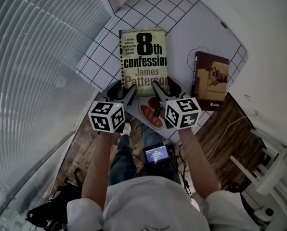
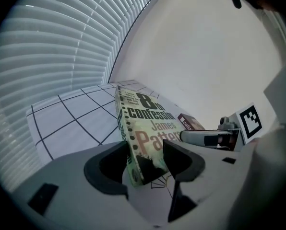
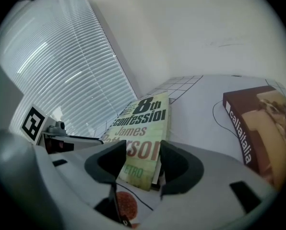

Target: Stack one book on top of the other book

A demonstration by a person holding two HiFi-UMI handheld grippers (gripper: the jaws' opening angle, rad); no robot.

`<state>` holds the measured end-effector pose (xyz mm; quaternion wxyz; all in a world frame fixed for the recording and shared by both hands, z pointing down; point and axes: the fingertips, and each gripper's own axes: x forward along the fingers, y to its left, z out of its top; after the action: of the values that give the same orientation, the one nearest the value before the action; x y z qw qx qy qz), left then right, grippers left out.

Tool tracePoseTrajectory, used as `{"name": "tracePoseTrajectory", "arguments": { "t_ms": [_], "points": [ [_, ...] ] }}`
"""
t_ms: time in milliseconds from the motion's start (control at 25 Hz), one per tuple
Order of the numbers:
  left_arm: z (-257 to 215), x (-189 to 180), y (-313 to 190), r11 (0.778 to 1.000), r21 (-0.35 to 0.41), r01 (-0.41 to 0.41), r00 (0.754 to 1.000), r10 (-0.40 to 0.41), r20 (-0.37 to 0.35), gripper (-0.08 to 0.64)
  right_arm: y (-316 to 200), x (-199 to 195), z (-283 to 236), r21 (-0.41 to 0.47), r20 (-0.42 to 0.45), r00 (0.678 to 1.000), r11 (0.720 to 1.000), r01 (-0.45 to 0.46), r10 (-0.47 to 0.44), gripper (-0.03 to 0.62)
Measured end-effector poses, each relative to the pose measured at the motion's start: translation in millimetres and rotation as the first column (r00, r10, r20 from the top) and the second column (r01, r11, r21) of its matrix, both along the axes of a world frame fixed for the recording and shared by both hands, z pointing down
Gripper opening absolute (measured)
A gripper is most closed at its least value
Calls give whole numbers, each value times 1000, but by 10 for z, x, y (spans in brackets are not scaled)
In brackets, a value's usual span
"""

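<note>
A paperback with a pale green cover, the 8th Confession book (image 1: 143, 57) (image 2: 148, 123) (image 3: 143, 123), lies lengthwise on the white gridded table (image 1: 100, 52). A brown hardback (image 1: 211, 80) (image 2: 193, 122) (image 3: 263, 128) lies flat to its right, apart from it. My left gripper (image 1: 125, 91) (image 2: 143, 159) straddles the paperback's near left corner, jaws at their widest and not clamped on the spine. My right gripper (image 1: 163, 91) (image 3: 140, 159) holds the near right corner, one jaw on the cover and the other against the page edge. That near end sits slightly above the cloth.
White blinds (image 1: 32, 57) fill the left side and a white wall (image 1: 259, 28) runs behind the table. A red oval print (image 1: 150, 115) marks the cloth by the near edge. Wooden floor (image 1: 220, 129) and a white chair (image 1: 273, 167) lie to the right.
</note>
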<state>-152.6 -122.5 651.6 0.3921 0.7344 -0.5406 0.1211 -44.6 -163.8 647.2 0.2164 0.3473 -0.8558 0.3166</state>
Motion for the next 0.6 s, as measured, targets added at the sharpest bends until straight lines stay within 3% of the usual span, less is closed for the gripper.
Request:
{"name": "tracePoseTrajectory", "arguments": {
  "t_ms": [280, 600],
  "points": [
    [-160, 12, 42, 999, 22, 23, 999, -22, -26, 239, 42, 25, -162, 19, 30, 999, 1000, -23, 23, 225],
    [-444, 54, 80, 998, 60, -6, 1000, 5, 18, 239, 104, 66, -431, 57, 42, 999, 998, -23, 21, 224]
  ]
}}
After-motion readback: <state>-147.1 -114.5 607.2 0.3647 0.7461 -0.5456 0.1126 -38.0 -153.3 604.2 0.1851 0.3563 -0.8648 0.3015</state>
